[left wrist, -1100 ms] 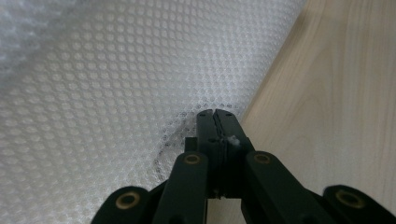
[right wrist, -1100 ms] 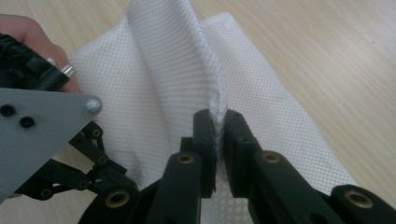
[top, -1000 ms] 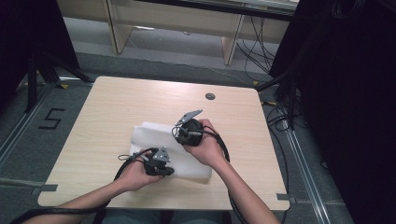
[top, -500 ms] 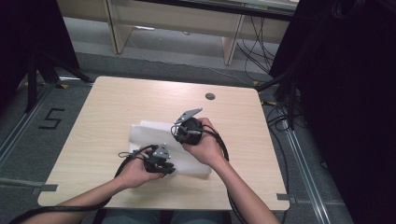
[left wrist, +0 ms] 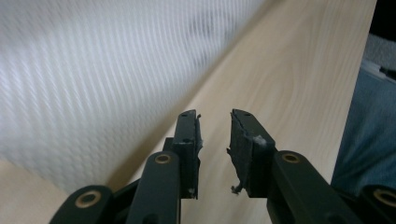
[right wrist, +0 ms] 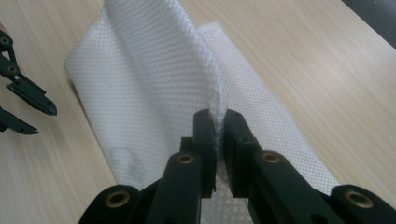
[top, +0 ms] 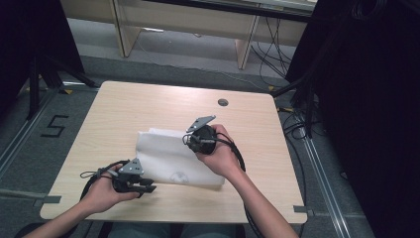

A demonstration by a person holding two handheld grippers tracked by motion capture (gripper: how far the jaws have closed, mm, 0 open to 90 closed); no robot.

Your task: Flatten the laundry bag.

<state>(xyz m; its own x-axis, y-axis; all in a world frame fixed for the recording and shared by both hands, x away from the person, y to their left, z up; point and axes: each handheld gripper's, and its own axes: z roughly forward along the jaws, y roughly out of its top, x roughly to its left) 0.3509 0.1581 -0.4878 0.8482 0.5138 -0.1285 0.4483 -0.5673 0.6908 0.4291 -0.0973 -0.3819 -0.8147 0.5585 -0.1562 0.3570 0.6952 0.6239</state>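
So the wooden table [top: 148, 109] takes up most of the high view, with a small round grommet hole [top: 223, 102] toward 1 o'clock from its middle; lying flat around the centre is a white mesh cloth [top: 163, 156], folded into a long rectangle, with a faint grey mark on it toward 6 o'clock.

The right gripper [right wrist: 217, 122] has its jaws pressed together on a raised fold of that mesh, so one layer stands up in a soft ridge while the rest lies on the wood; the left gripper [left wrist: 215, 133] sits at about 7 o'clock from the cloth, just off its edge, jaws spread with nothing between them.

My guess on handling: super light, floppy, zero stiffness, so it'll sag and drape wherever it isn't held; the open weave should give the pads decent bite; best hold is probably a hemmed edge or corner, pinching a single layer, not the middle.
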